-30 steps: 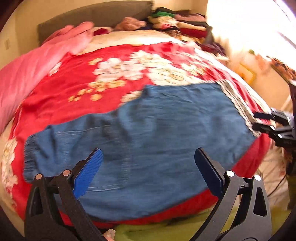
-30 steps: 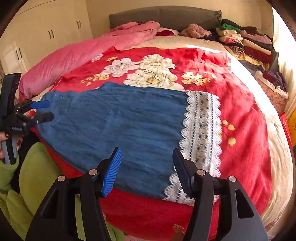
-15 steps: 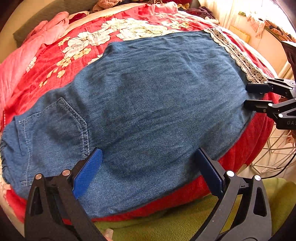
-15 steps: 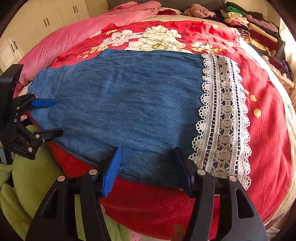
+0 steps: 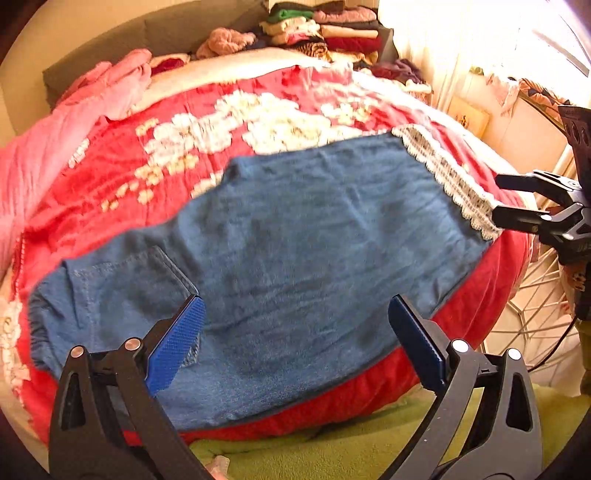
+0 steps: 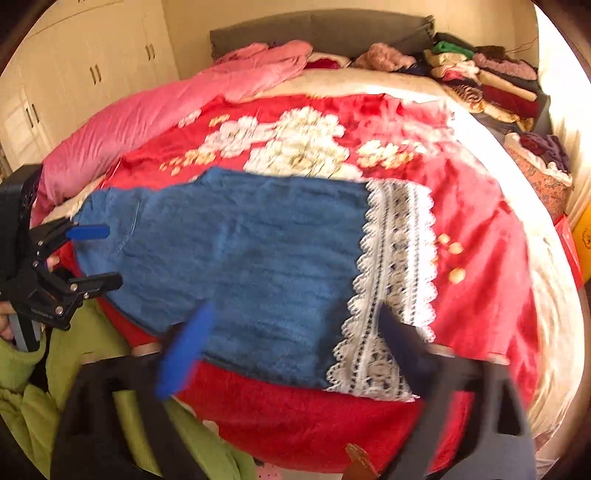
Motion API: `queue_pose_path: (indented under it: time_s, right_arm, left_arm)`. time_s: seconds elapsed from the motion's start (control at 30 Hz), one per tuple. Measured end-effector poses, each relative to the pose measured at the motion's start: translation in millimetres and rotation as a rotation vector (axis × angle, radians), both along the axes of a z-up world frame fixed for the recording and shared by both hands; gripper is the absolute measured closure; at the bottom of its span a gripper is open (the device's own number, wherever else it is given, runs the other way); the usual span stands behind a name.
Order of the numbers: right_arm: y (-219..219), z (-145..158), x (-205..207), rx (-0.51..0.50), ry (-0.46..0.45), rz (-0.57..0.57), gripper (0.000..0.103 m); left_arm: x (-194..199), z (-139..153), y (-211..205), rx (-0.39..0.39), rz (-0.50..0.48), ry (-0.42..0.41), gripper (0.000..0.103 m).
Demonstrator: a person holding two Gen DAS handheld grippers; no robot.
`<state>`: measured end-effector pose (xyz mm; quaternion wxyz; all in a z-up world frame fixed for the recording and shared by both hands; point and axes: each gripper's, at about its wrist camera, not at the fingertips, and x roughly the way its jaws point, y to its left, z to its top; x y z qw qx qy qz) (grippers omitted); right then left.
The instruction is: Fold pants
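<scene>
On the red floral bedspread, blue denim pants lie flat near the front edge, both grippers apart above them.

Across the bed, the pants run sideways: the pocket end lies under the left gripper, the white lace-trimmed hem under the right gripper. The left gripper's 2 fingers stand wide apart over the denim with nothing pressed between the pads. The right gripper's jaws have just been opening and now stand wide; its fingers are blurred, and the cloth lies beneath them, unpinched. A pink quilt lies along the far left side of the bed, and stacked folded clothes sit at the far right corner by the grey headboard. Green fabric shows below the bed's front edge.
</scene>
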<state>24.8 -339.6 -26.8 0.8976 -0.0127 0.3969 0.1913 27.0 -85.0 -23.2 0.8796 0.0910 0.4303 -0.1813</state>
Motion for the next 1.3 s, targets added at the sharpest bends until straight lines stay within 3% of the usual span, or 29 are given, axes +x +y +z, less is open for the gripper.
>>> queue_pose_path:
  time_s: [0.53,0.97,1.3]
  right_arm:
    - [-45.9,39.2,-19.3,0.072,-0.140,-0.106,0.005]
    - [-69.3,36.2,-24.4,0.091,-0.142,-0.159,0.005]
    - [-75.1,32.4,-26.5,0.093,-0.131,-0.167,0.005]
  left_arm:
    - [-8.6,47.4,-14.6,-0.048,0.023,-0.105,0.010]
    - [-4.5,70.8,-39.4,-0.061,-0.024,-0.147,0.010]
    - [7.2,71.0,-53.0,-0.065,-0.046,-0.140,0.010]
